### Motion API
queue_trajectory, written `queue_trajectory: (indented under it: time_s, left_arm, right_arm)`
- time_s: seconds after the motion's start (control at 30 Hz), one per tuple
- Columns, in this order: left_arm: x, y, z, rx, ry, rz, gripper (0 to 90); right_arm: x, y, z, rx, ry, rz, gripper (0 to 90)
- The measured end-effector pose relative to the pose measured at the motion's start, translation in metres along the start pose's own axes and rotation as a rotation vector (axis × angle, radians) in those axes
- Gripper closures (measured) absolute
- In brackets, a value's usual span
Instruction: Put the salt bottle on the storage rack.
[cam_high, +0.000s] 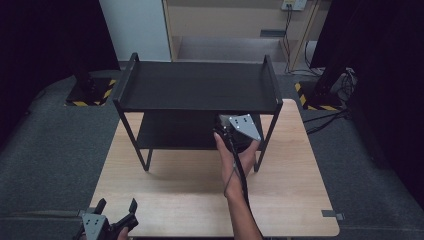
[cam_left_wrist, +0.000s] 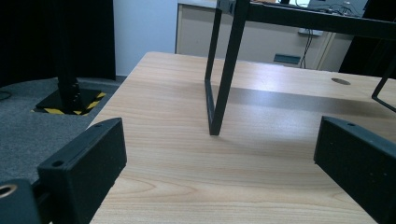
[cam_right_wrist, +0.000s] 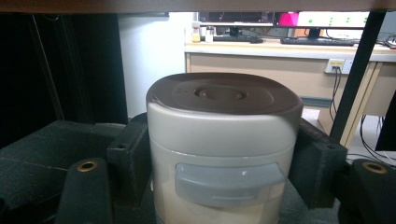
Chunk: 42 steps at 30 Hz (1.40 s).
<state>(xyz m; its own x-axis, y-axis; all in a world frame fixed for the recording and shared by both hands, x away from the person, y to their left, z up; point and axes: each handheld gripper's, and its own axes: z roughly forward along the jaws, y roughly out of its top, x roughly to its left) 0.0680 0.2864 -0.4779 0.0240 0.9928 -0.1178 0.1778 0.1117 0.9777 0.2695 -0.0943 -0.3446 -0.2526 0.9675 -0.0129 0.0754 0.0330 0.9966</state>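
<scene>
Two grippers are ours. We stretch the right hand (cam_high: 235, 159) forward, forearm straight, so the right gripper (cam_right_wrist: 223, 154) reaches under the shelf (cam_high: 200, 85) top, jaws clamped on both sides of a cream jar (cam_right_wrist: 223, 140). Our left gripper (cam_high: 116, 217) rests at the table's (cam_high: 290, 200) near left edge, jaws wide apart.

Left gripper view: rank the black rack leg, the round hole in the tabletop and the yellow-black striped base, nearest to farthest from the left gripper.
1. Black rack leg, centre, ahead of the jaws.
2. Yellow-black striped base, on the floor, left.
3. Round hole in the tabletop, far right.
</scene>
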Motion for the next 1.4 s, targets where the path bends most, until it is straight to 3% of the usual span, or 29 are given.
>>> queue_trajectory:
  time_s: [0.93,1.03,1.4]
  left_arm:
    - [0.002,0.000,-0.002,-0.002,-0.004,-0.008,1.7]
    - [0.003,0.000,-0.002,-0.002,-0.003,-0.009,1.8]
    - [0.004,-0.001,-0.006,-0.004,-0.002,-0.011,1.8]
  right_arm:
    - [0.001,-0.007,0.000,-0.021,-0.006,-0.004,31.1]
    - [0.002,-0.009,0.001,-0.037,-0.007,0.000,18.8]
    - [0.005,-0.015,-0.001,-0.053,-0.021,0.007,7.8]
